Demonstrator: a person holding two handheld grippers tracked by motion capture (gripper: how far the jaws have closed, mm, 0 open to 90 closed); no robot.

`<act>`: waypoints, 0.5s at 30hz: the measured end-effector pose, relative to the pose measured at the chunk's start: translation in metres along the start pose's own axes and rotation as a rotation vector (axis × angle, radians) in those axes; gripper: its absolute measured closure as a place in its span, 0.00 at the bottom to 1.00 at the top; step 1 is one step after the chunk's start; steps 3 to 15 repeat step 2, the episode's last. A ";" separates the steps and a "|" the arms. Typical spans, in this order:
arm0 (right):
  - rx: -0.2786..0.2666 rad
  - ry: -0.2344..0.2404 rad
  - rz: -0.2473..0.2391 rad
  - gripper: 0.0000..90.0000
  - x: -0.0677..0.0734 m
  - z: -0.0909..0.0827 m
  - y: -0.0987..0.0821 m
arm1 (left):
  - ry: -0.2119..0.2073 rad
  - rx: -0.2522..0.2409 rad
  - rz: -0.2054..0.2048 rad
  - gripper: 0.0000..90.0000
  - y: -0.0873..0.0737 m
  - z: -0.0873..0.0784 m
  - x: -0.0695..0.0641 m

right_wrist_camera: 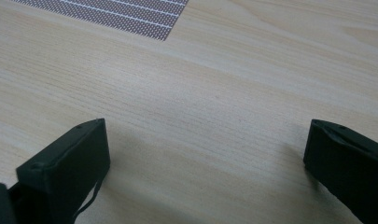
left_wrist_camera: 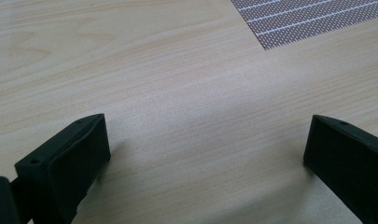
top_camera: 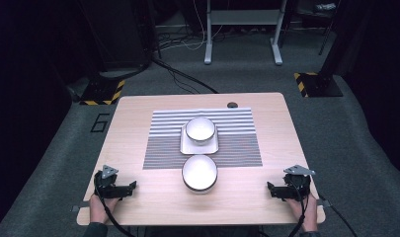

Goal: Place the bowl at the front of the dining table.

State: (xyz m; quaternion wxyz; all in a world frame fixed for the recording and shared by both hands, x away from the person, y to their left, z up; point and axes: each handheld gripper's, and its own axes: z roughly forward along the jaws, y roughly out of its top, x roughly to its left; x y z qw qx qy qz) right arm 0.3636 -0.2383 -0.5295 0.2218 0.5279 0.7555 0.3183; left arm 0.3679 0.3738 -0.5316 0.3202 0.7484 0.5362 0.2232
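Note:
Two white bowls stand in the middle of the wooden table. The far bowl sits on a white square plate on a striped placemat. The near bowl stands just off the mat's front edge. My left gripper rests at the table's front left corner, held by a hand, jaws pointing right. My right gripper rests at the front right, jaws pointing left. In the left gripper view the left gripper stands open over bare wood. The right gripper likewise stands wide open with nothing between its jaws.
A corner of the placemat lies ahead of the left jaws, and another corner of the placemat ahead of the right. Beyond the table, grey carpet holds cables, a white stand's legs and yellow-black marked plates.

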 end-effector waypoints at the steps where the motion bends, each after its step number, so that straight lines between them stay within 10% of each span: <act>1: -0.001 -0.005 0.008 0.00 0.001 0.000 0.001 | -0.001 0.000 0.000 0.00 0.000 0.000 0.000; 15: -0.001 -0.005 0.008 0.00 0.001 0.000 0.001 | -0.001 0.000 0.000 0.00 0.000 0.000 0.000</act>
